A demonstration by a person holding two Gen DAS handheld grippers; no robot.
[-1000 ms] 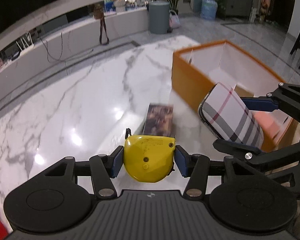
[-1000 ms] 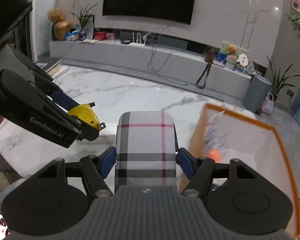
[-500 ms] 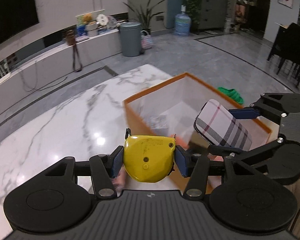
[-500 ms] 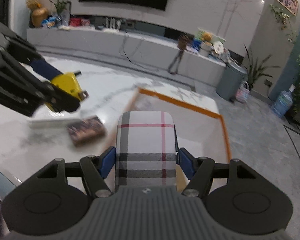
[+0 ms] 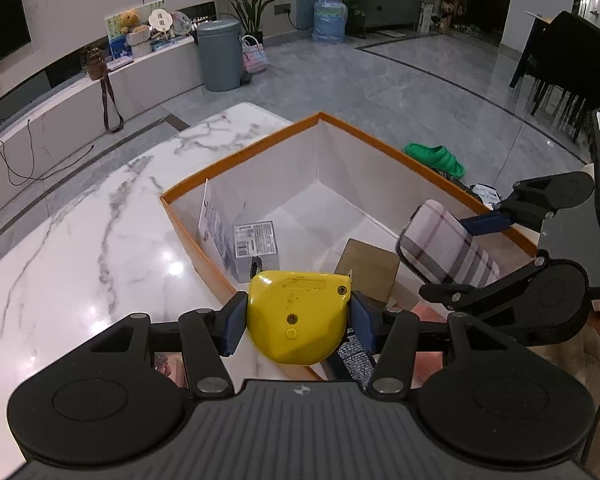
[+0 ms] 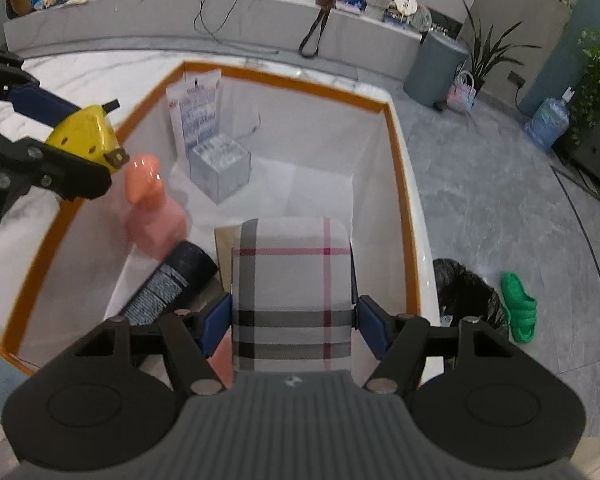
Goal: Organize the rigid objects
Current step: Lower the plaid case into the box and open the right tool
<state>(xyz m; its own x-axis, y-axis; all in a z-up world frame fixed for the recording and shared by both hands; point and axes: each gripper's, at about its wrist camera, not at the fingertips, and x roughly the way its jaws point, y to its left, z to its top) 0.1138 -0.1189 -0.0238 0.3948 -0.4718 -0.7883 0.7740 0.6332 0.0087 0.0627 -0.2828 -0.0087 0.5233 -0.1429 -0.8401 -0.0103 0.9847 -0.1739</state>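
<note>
Left view: left gripper [image 5: 298, 316] jaws clenched on yellow tape measure [image 5: 296, 318] at near wall of orange box [image 5: 260, 146] on marble worktop [image 5: 100, 216].
Right view: right gripper [image 6: 292, 316] jaws clamped on plaid case [image 6: 292, 280] above box interior; inside, pink bottle [image 6: 152, 216], black can [image 6: 172, 284], grey carton [image 6: 220, 168].

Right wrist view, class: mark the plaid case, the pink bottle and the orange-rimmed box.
plaid case [image 6: 292, 280], right wrist view, middle of its checked top face.
pink bottle [image 6: 152, 224], right wrist view, its body below the cap.
orange-rimmed box [image 6: 284, 80], right wrist view, far orange rim.
</note>
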